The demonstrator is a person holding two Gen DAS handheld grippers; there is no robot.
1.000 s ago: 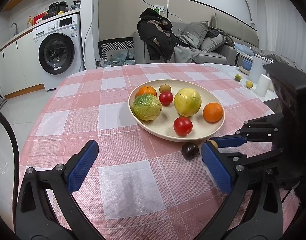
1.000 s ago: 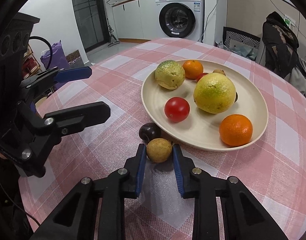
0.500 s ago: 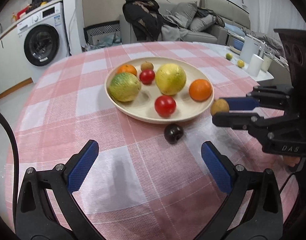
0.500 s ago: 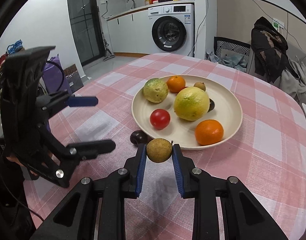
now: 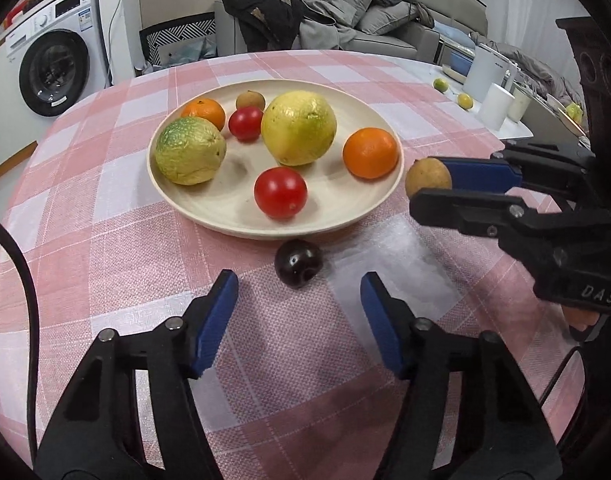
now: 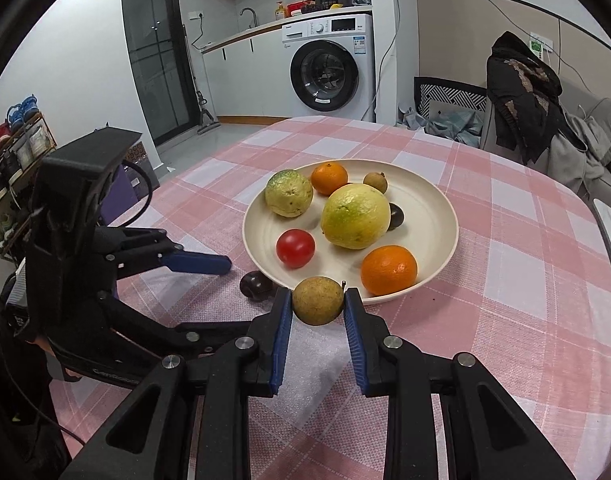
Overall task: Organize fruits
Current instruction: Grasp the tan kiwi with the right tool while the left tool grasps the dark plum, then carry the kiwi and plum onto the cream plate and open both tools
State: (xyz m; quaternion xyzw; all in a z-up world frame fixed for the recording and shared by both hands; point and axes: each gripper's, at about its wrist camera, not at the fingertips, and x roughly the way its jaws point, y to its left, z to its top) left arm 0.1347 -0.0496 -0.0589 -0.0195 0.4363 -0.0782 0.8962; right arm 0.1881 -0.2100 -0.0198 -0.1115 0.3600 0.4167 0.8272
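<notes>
One small brown fruit [image 6: 317,300] is pinched between the blue pads of the right tool [image 6: 318,303], held in the air just beside the near rim of the cream plate [image 6: 441,204]. On the plate: two big yellow-green fruits, two oranges, red tomatoes and a few small ones. Down on the pink checked table [image 5: 105,240], a dark plum [image 5: 298,263] lies just off the plate's edge. The left tool [image 5: 299,312] is closing, pads either side of the plum but not touching it.
</notes>
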